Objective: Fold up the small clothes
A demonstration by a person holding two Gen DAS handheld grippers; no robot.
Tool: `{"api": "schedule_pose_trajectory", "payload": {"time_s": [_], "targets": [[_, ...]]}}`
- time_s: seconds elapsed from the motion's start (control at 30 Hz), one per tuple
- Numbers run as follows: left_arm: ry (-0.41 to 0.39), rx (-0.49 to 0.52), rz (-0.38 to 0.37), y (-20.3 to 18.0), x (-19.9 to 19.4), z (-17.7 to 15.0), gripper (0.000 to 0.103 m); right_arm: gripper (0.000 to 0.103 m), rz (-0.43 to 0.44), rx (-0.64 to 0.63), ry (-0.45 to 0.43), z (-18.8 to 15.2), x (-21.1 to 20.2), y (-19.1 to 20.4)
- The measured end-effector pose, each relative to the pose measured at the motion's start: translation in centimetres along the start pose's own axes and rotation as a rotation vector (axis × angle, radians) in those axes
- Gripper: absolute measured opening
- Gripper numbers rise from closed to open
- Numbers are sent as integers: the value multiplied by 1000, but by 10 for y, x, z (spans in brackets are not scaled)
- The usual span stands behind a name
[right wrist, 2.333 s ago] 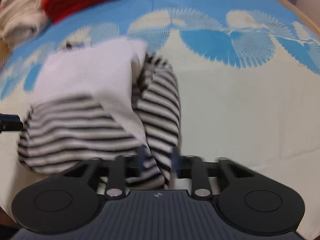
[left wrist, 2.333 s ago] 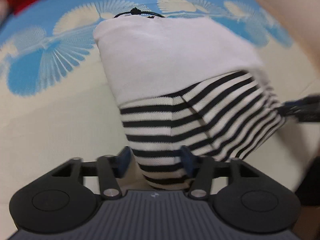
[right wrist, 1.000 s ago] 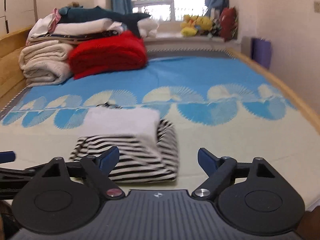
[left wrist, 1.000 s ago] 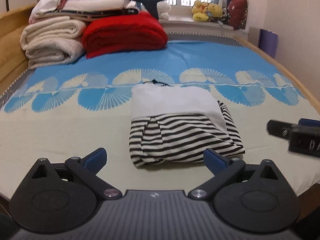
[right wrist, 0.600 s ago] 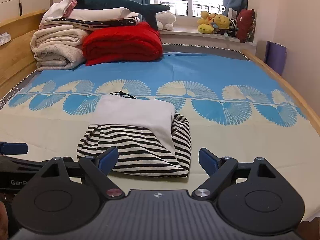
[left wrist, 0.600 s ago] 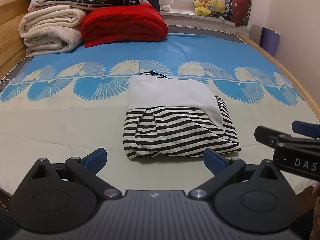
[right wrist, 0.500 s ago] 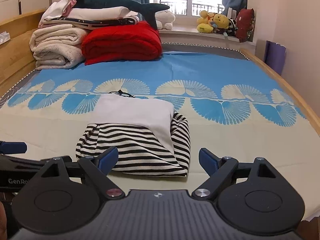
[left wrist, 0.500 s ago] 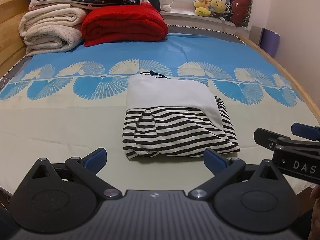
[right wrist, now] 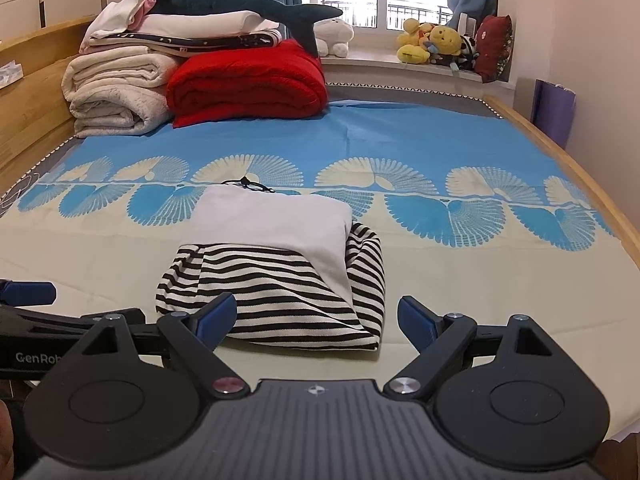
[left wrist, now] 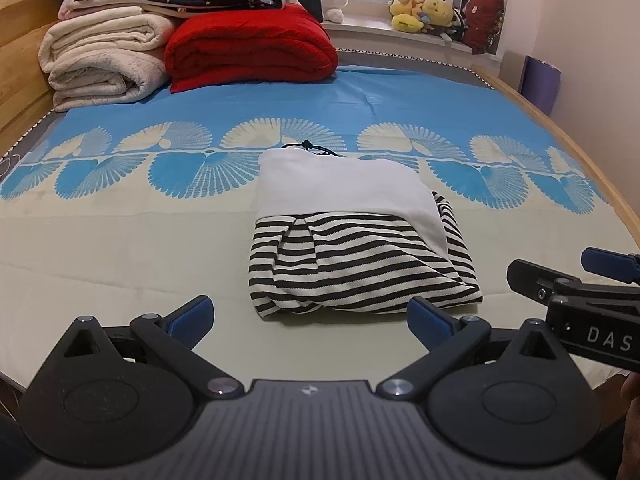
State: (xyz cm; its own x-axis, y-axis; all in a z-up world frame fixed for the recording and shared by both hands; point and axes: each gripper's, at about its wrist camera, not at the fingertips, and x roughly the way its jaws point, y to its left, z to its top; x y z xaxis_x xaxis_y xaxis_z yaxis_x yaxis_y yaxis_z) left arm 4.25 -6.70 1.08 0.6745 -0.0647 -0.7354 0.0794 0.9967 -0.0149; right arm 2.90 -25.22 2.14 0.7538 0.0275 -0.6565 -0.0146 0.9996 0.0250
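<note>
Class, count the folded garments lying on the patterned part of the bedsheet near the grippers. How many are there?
1: the folded striped-and-white garment lies mid-sheet, just ahead of both open grippers. The bedding stacked at the bed's far end is not counted.

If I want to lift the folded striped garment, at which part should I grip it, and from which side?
Grip the folded striped garment at its thick near striped edge, coming low from the front with the open left gripper. That rolled edge faces the grippers and stacks all layers; the white panel on top lies flat and offers little to pinch.
</note>
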Motion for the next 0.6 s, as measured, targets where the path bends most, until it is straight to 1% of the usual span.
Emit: {"api": "schedule_pose_trajectory", "payload": {"time_s": [0.6], "targets": [[16, -9, -4, 2, 4, 1, 103, 88, 13, -12, 4, -1, -1, 1]]}}
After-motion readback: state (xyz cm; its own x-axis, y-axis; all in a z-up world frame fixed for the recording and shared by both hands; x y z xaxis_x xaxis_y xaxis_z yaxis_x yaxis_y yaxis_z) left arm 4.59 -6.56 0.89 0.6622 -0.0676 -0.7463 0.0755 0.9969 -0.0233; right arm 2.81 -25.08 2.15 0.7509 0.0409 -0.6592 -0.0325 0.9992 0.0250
